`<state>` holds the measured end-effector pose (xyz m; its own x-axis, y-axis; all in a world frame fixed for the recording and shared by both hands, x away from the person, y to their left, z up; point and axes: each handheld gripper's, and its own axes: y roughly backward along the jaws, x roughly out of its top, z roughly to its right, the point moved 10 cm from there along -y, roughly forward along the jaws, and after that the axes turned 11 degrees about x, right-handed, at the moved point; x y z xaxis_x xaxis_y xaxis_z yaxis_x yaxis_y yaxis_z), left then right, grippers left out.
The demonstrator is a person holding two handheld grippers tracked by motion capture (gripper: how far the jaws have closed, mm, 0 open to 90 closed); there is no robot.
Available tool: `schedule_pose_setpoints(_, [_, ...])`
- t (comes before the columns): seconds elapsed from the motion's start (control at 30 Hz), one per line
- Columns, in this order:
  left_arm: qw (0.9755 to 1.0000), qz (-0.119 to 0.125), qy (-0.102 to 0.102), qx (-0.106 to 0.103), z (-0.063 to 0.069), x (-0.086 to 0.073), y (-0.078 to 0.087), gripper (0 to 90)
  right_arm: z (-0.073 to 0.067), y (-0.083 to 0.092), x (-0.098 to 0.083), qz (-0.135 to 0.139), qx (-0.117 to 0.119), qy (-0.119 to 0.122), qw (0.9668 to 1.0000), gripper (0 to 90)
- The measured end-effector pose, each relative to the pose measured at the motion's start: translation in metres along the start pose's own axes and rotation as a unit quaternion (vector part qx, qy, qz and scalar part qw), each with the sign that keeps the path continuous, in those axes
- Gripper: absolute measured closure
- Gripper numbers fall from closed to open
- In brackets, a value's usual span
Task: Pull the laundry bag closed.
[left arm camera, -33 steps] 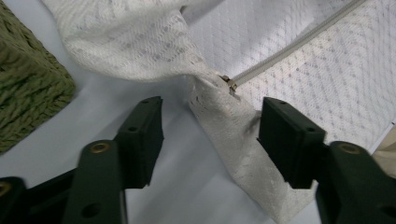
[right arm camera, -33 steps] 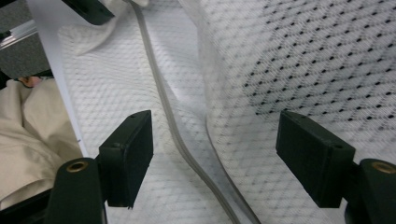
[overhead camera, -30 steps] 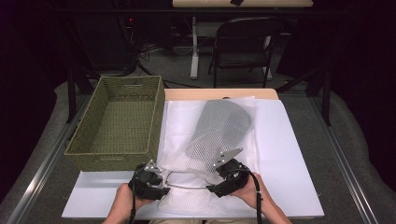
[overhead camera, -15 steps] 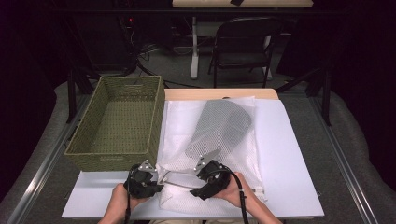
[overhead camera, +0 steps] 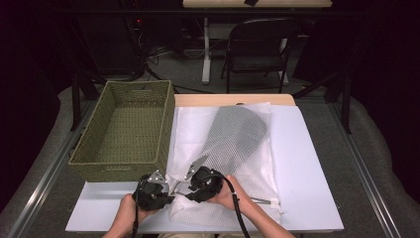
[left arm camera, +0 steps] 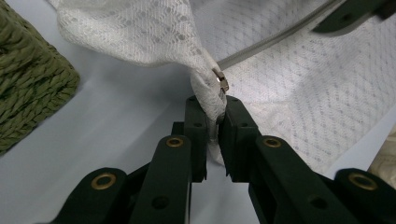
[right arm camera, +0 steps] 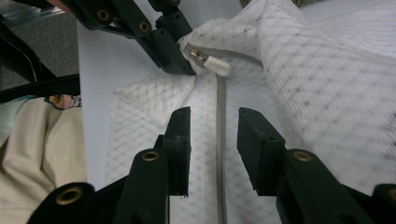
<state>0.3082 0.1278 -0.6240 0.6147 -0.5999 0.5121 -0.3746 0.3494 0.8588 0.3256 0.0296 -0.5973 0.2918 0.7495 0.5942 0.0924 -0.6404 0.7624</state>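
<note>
1 mesh bag (overhead camera: 233, 148) on worktop (overhead camera: 307, 163), 1 basket (overhead camera: 124, 131) beside it. Left gripper (left arm camera: 212, 123) clamped on bag's corner by zipper pull (right arm camera: 212, 63). Right gripper (right arm camera: 215, 140) has just been closing, part-open astride zipper (right arm camera: 221, 154), pads clear.

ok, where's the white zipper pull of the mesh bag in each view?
High view: too small to tell, somewhere between the two grippers near the bottom edge.
Left gripper view: metal slider just above the jaws; pull hidden.
Right gripper view: white zipper pull, upper centre.
Shared landmark: grey zipper track.

No readable text, labels, numbers anywhere.
</note>
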Motion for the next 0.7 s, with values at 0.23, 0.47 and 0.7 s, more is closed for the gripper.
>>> schedule_pose_setpoints(0.23, [1.0000,0.004,0.003,-0.004,0.000,0.000,0.000,82.4,0.006,-0.016,0.007,-0.008,0.005,0.012,0.9999,64.5])
schedule_pose_setpoints(0.47, [1.0000,0.004,0.000,-0.008,0.001,0.000,0.000,82.4,0.008,-0.026,0.013,-0.013,0.010,0.034,0.9993,64.8])
schedule_pose_setpoints(0.7, [0.9999,0.005,-0.007,-0.013,0.002,0.000,0.000,82.3,0.011,-0.034,0.020,-0.013,0.028,0.052,0.9982,63.5])
